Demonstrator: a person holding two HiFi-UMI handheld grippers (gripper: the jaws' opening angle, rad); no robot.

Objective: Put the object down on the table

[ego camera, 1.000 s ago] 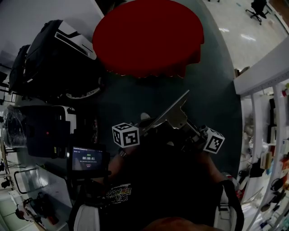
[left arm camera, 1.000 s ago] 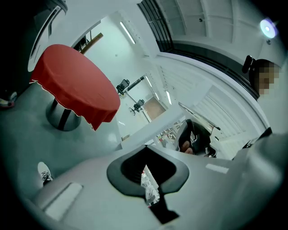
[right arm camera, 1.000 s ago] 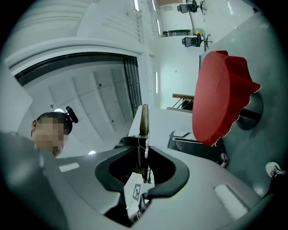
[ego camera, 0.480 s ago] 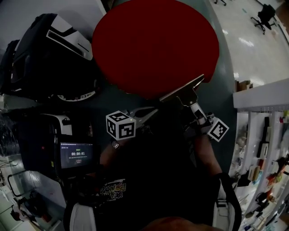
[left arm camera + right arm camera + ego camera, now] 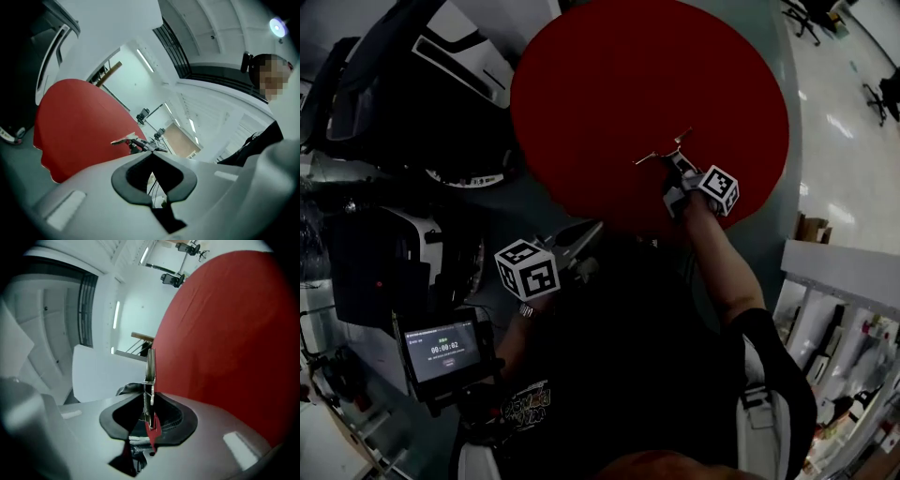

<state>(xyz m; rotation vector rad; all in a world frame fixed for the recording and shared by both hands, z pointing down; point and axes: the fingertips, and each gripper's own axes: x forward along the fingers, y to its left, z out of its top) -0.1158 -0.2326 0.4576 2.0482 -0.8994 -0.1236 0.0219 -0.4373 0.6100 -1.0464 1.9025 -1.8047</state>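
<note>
while the right gripper (image 5: 674, 169) reaches out over a round table draped in red cloth (image 5: 609, 84), the cloth fills the space ahead of and beneath its jaws. a grey-green floor (image 5: 534, 202) lies behind it, toward the person. black cases (image 5: 422, 103) stand far off the left gripper's (image 5: 581, 239) outer side, a small lit screen (image 5: 442, 345) sits behind that gripper, and white shelving (image 5: 844, 319) stands beyond the right gripper's outer side.

the right jaws are clamped on a metal tool (image 5: 149, 366). its red part and spring sit back between them. the flat metal runs straight out ahead along the gripper's own line, seen edge-on, and its far end spreads crosswise (image 5: 664, 153). whether it touches the cloth cannot be told.

the left jaws stand nearly together with nothing between them, low beside the person's body.

half a second ago the tool hung at the table's near edge; now it is well over the cloth.
</note>
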